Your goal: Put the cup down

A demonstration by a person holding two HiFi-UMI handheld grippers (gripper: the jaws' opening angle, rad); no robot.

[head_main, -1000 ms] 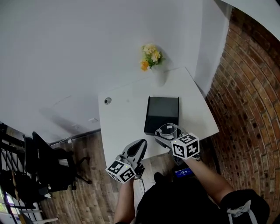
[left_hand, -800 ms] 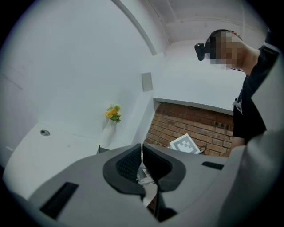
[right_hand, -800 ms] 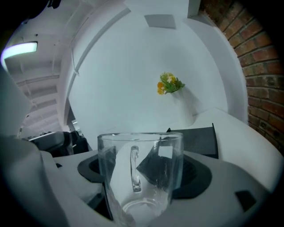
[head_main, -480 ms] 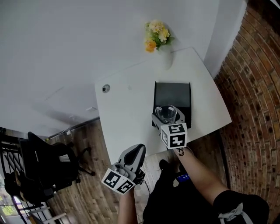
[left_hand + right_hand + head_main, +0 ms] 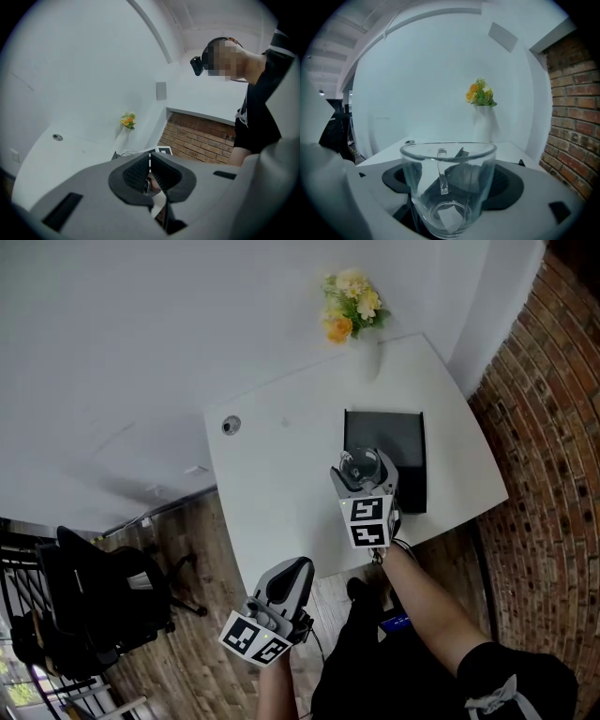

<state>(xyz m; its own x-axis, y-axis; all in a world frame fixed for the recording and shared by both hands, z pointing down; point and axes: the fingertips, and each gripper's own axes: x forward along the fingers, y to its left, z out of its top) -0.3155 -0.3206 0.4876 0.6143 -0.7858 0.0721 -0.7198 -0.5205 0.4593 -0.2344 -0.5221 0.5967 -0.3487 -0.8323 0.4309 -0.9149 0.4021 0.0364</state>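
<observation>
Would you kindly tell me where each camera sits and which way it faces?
Head view: on the person's head, facing steeply down at the white table; the person's arms, the left gripper and the right gripper show.
Left gripper view: on the left gripper, off the table's near edge, facing across it along closed jaws; the person's torso shows at right.
Right gripper view: on the right gripper, facing across the table along jaws clamping the glass cup.
Shared: all three show the flowers.

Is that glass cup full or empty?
Empty. In the right gripper view the clear cup shows no liquid line, and its bare bottom is visible through the glass, held upright between the right gripper's jaws.
</observation>
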